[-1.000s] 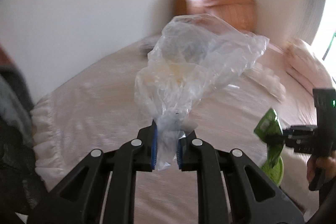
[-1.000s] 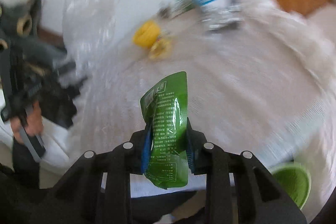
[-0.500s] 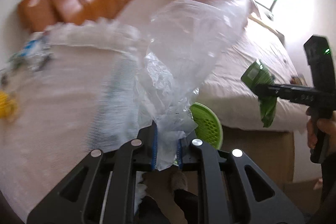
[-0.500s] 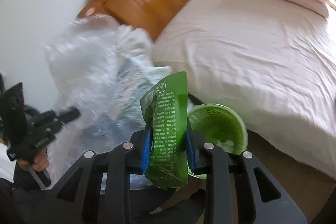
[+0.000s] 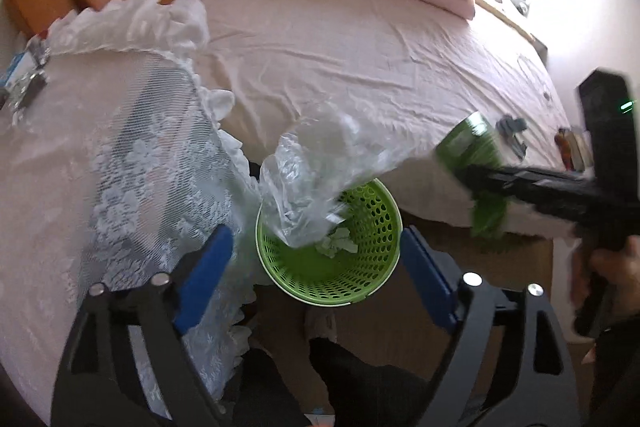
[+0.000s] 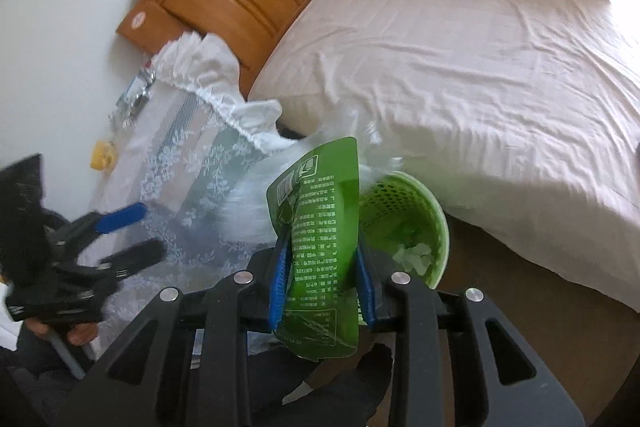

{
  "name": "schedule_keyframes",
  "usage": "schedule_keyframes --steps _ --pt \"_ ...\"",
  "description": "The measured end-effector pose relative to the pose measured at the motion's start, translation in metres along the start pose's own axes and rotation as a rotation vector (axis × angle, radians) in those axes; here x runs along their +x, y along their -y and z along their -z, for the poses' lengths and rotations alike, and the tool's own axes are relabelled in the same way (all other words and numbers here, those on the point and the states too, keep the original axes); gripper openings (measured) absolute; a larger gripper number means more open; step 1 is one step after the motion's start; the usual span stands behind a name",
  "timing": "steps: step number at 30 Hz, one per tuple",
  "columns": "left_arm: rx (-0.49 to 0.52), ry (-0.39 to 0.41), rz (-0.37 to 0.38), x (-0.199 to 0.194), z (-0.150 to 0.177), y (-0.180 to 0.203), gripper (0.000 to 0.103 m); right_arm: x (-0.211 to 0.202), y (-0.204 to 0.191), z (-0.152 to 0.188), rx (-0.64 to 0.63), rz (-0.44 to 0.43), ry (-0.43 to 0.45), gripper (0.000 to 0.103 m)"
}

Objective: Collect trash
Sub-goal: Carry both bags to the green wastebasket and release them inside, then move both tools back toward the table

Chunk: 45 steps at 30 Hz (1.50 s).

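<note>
Left claw (image 5: 316, 269): I read its two blue pads spread wide apart, nothing between them.
Left claw, seen from right wrist (image 6: 132, 233): low at the left of that view, fingers parted, motion-blurred.
Bag (image 5: 320, 183): clear crumpled plastic, loose ahead of my left claw, its lower end inside the basket mouth, its upper part spreading up over the bed edge. It touches neither pad.
Basket (image 5: 276, 269): green, perforated wall, standing on the floor directly ahead of and between the left pads; crumpled pale scraps lie at its bottom.
Right claw (image 6: 322, 275): I read both blue pads pressed against the pouch, clamped on it.
Pouch (image 6: 322, 227): green foil, printed side facing the camera, held upright; its top rises above the pads, its bottom hangs below them.
Pouch from left wrist (image 5: 470, 153): blurred, to the right of the basket, above the bed edge, well clear of the left claw.
Basket from right wrist (image 6: 438, 227): just right of and behind the pouch, rim partly covered by it.
Table (image 5: 60, 155): left of the left claw, draped in white lace cloth with a frilled hem.
Bed (image 5: 360, 43): beyond the basket, pink sheet, folded quilt at the far end.
Wrappers (image 6: 134, 99): silvery, on the far table end, well left of my right claw.
</note>
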<state>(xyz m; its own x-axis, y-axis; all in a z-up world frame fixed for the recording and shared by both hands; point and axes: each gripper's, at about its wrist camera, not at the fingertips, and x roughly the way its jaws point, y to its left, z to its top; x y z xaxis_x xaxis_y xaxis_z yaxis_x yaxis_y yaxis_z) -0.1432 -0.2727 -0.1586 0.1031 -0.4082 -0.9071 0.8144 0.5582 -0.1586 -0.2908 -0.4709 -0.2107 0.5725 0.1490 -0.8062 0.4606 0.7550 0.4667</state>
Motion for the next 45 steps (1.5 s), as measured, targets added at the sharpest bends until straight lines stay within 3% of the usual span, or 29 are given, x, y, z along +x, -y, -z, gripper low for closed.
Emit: schedule_keyframes --steps 4,8,9,13,19,24,28,32,37,45 --pt "-0.045 0.017 -0.008 -0.021 0.006 -0.007 0.087 0.039 -0.011 -0.002 -0.036 0.036 -0.062 0.032" --pt "-0.098 0.093 -0.051 -0.054 0.012 -0.025 0.093 0.076 -0.015 -0.002 -0.031 0.073 -0.111 0.033" --pt "-0.111 0.114 -0.062 -0.061 0.013 -0.03 0.095 0.082 -0.016 -0.001 -0.029 0.087 -0.121 0.038" --pt "-0.171 0.172 -0.096 -0.087 0.02 -0.049 0.095 0.103 -0.023 -0.001 -0.022 0.14 -0.151 0.08" --pt "-0.202 0.24 -0.177 -0.12 0.034 -0.061 0.095 0.084 -0.047 -0.007 -0.057 0.21 -0.1 0.094" --pt "-0.198 0.282 -0.246 -0.139 0.039 -0.069 0.095 0.057 -0.078 -0.017 -0.119 0.223 -0.033 0.099" --pt "-0.258 0.306 -0.288 -0.153 0.041 -0.093 0.095 0.045 -0.104 -0.026 -0.168 0.224 -0.003 0.099" --pt "-0.35 0.323 -0.327 -0.165 0.045 -0.127 0.095 0.026 -0.149 -0.036 -0.221 0.176 0.05 0.099" --pt "-0.434 0.37 -0.45 -0.193 0.055 -0.177 0.095 0.007 -0.218 -0.047 -0.33 0.105 0.131 0.101" --pt "-0.504 0.386 -0.532 -0.214 0.07 -0.243 0.095 0.019 -0.311 -0.057 -0.495 0.009 0.16 0.101"
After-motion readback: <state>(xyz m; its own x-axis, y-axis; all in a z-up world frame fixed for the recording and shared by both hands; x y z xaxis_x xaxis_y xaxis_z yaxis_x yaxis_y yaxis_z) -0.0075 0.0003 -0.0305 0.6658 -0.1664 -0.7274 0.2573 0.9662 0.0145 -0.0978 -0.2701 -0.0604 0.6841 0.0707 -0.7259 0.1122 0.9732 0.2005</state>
